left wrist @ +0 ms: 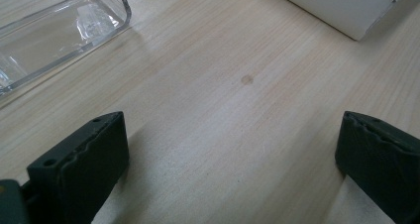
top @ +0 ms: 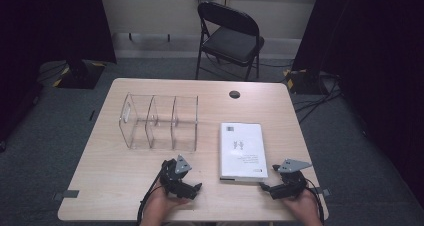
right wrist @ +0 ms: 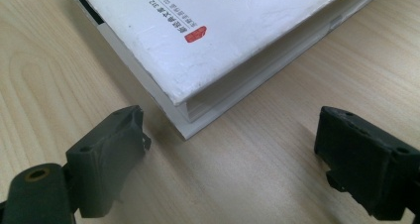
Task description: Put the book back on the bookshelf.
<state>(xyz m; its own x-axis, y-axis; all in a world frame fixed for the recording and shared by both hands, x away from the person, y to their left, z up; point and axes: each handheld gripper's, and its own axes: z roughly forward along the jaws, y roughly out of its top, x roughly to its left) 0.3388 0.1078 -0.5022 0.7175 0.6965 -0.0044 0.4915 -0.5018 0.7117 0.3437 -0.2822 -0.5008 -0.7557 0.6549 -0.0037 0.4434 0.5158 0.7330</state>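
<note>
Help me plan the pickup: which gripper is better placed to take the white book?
Right. The right gripper sits open at the white book's near corner, which lies between its jaws' line of sight. The left gripper, also open, faces bare table.

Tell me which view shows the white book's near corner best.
Right gripper view: the white hardcover book shows its corner, page edges and red stamp close up. High view shows the whole book flat. Left gripper view catches one corner.

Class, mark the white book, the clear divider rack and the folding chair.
white book (top: 242, 150), high view, middle of its cover
clear divider rack (top: 161, 122), high view, a middle partition
folding chair (top: 232, 42), high view, its seat
</note>
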